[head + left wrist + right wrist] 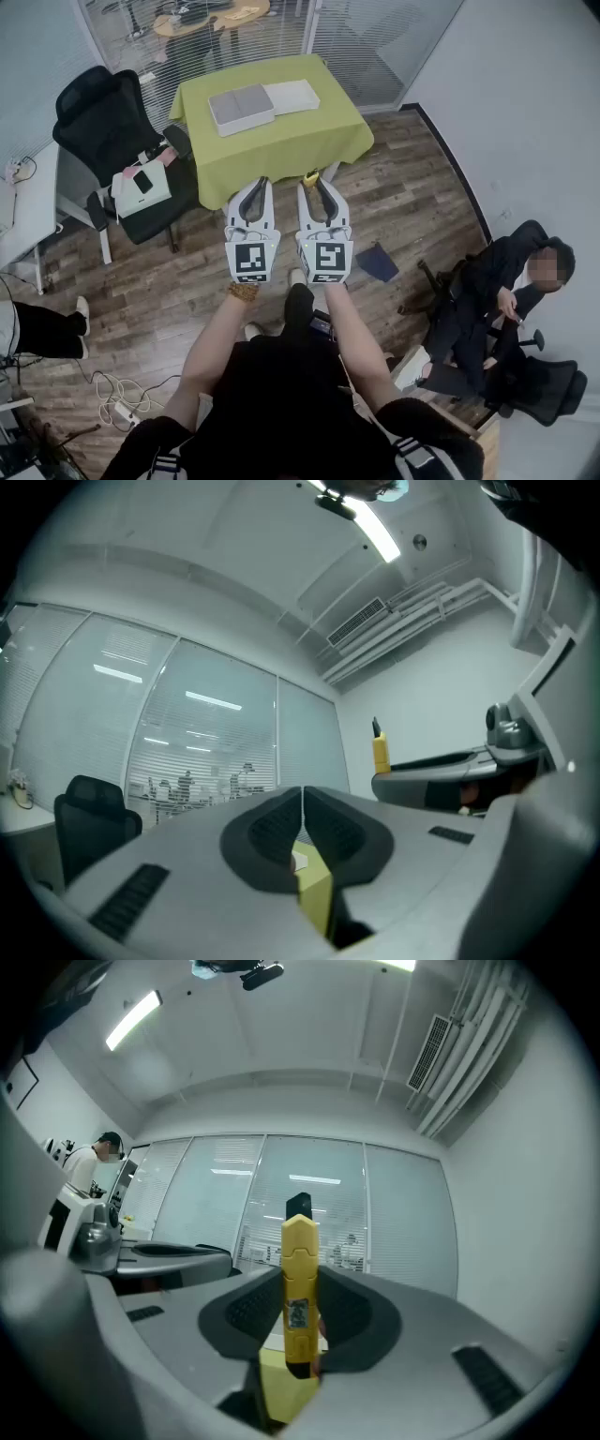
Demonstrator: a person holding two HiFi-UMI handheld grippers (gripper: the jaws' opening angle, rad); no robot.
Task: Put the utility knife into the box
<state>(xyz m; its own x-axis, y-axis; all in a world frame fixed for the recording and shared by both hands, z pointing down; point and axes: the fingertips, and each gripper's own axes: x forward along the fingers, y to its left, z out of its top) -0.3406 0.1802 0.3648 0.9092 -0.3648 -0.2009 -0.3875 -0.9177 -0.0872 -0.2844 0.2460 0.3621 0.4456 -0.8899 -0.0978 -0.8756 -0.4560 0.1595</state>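
Observation:
The yellow utility knife [299, 1288] stands upright between the pads of my right gripper [300, 1321], which is shut on it; its yellow tip [310, 177] pokes out beyond the jaws. My left gripper [260, 185] is held beside the right gripper [320, 185], its jaws shut together with nothing between them. Both point at the green-clothed table [281, 145]. On it lie a grey box [241, 108] and a white lid [292, 96]. In the left gripper view, the knife [380, 752] shows at the right.
A black office chair [103, 117] at the left has a white box with a phone [141, 187] beside it. A person sits on a chair at the right [502, 300]. A dark blue item [378, 262] and a power strip [122, 394] lie on the wooden floor.

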